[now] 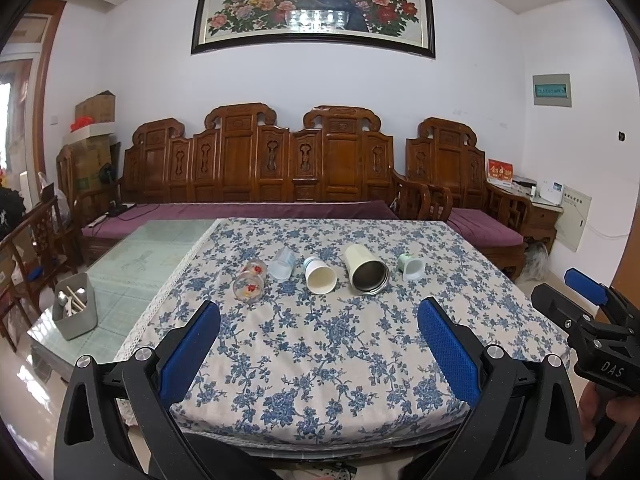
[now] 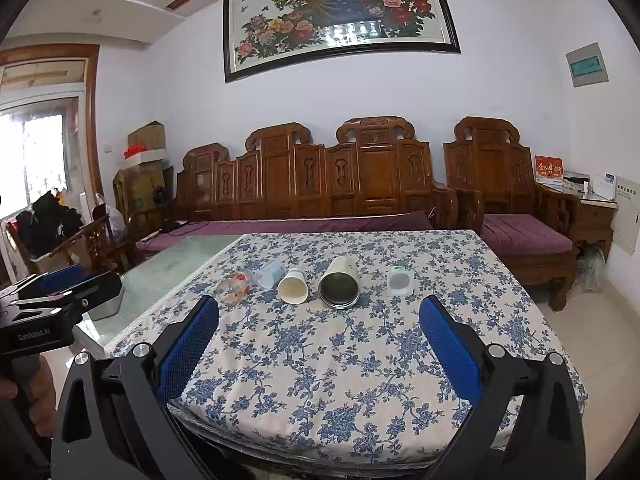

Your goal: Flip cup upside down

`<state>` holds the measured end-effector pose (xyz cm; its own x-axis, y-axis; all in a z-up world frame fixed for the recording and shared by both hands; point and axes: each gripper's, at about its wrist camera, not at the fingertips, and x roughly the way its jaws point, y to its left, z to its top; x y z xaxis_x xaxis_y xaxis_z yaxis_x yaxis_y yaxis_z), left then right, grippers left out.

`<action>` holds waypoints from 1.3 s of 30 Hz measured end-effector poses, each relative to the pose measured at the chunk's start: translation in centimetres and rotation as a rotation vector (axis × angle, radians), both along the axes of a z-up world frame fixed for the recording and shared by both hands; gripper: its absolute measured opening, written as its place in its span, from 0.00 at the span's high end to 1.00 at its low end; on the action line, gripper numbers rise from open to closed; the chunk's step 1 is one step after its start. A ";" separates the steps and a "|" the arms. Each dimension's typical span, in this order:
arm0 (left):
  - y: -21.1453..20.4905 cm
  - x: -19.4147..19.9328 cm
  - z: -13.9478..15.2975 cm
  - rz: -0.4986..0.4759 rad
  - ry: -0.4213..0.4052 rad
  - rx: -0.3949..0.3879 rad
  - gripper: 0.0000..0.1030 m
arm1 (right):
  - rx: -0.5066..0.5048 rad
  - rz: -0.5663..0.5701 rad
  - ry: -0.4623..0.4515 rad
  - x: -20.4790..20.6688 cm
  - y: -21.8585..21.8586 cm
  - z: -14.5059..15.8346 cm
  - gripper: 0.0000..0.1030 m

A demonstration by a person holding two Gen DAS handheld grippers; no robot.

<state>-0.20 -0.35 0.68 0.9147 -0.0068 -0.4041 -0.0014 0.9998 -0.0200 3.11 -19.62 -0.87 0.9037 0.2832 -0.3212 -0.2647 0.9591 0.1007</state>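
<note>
The desk (image 1: 320, 352), under a blue-flowered cloth, carries a row of five cups lying on their sides across its far half, mouths turned toward the cameras. Both tools hang at the near edge, well apart from that row. The left hand-held gripper (image 1: 318, 354) has its jaws spread wide and empty; the right hand-held gripper (image 2: 319, 350) likewise stands apart, holding nothing.

Each cup's long axis runs roughly away from the grippers. The steel-lined cream tumbler (image 1: 366, 270) is the biggest and lies near the middle. The white paper cup (image 1: 319, 275) sits just left of it. The flower-printed glass (image 1: 250, 285) and clear plastic cup (image 1: 282, 264) lie nearer the left gripper, while the small green mug (image 1: 412, 266) is nearer the right.
</note>
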 end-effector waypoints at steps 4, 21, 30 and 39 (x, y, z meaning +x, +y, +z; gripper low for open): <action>0.0 0.0 0.0 0.000 -0.001 -0.001 0.08 | 0.000 0.002 -0.001 0.0 0.0 -0.1 0.02; 0.2 0.0 0.3 0.000 -0.014 -0.003 0.08 | 0.000 0.002 0.001 0.0 0.0 -0.2 0.02; 0.2 0.0 0.3 0.000 -0.015 -0.002 0.08 | 0.000 0.001 0.000 0.0 0.1 -0.2 0.02; 0.2 -0.1 0.2 0.001 -0.015 -0.002 0.08 | 0.001 0.001 0.002 0.0 0.1 -0.1 0.02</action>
<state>-0.29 -0.18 0.84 0.9207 -0.0069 -0.3901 -0.0018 0.9998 -0.0221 3.07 -19.55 -1.01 0.9028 0.2846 -0.3225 -0.2657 0.9586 0.1023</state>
